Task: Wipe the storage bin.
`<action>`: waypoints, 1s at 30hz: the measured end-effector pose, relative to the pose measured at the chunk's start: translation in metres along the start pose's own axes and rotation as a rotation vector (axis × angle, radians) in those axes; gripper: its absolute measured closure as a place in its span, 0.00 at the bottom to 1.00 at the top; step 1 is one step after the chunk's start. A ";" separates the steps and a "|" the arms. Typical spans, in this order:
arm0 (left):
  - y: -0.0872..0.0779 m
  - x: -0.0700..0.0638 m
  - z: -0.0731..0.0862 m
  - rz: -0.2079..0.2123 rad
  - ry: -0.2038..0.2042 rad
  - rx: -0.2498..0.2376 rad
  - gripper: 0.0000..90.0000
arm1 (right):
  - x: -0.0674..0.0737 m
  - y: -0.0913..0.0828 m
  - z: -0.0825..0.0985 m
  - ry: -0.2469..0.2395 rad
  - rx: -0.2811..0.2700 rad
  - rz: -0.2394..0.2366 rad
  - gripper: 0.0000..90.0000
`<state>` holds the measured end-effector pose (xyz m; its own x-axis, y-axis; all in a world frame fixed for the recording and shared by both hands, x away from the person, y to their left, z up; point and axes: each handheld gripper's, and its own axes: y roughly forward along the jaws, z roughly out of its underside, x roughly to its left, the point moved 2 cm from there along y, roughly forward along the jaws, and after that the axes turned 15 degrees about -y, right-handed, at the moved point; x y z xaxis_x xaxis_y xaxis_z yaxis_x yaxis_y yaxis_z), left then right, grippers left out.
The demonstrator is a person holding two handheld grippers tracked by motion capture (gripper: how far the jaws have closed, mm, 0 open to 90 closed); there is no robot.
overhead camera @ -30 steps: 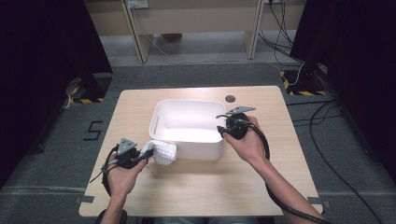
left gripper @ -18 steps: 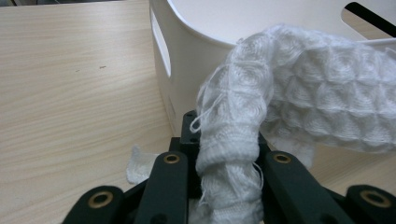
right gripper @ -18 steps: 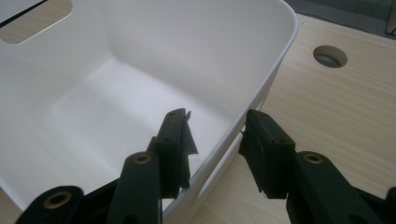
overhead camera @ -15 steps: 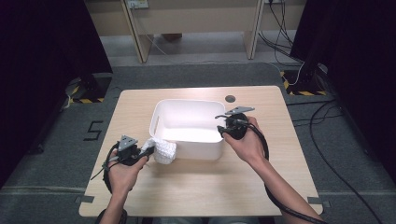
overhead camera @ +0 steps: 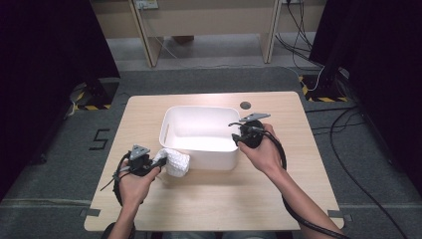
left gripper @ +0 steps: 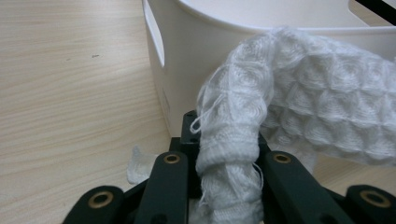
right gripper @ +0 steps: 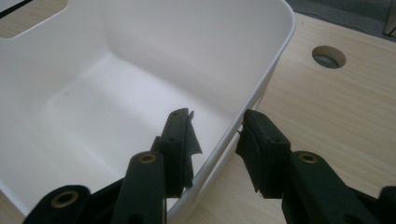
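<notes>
**Bin rim straddled, cloth clamped beside the bin wall**

The white bin (overhead camera: pixel 199 134) could be dragged or tipped across the table (overhead camera: pixel 214 204) if it is pulled before the rim is properly gripped: the rim lies between the jaws of the right gripper (right gripper: pixel 215 135), one jaw inside the bin and one outside, but a gap is seen on each side, so nothing is pressed yet. These jaws have just been closing and stand about half open. A slip off the thin rim is judged likely if the closing stops short.

The white waffle cloth (left gripper: pixel 299 107) could be snagged on the bin wall just ahead of the left gripper (left gripper: pixel 229 154), or pulled from the grip, since only one bunched end is clamped between its fully closed jaws, the rest hanging forward against the bin.
</notes>
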<state>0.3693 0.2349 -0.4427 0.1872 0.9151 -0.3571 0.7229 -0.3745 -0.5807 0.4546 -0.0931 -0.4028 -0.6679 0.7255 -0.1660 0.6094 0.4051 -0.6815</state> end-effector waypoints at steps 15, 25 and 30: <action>-0.007 0.002 0.001 -0.044 -0.029 -0.028 0.86 | 0.000 0.003 -0.002 -0.040 -0.003 0.014 0.72; 0.002 0.005 0.004 -0.062 -0.035 -0.005 0.86 | 0.003 0.008 0.002 -0.049 0.023 0.024 0.72; 0.002 0.006 0.007 -0.069 -0.034 -0.001 0.86 | 0.005 0.006 0.000 -0.057 0.029 0.025 0.69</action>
<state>0.3673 0.2384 -0.4510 0.1137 0.9332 -0.3410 0.7339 -0.3102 -0.6043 0.4551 -0.0874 -0.4080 -0.6765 0.7020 -0.2228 0.6139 0.3704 -0.6971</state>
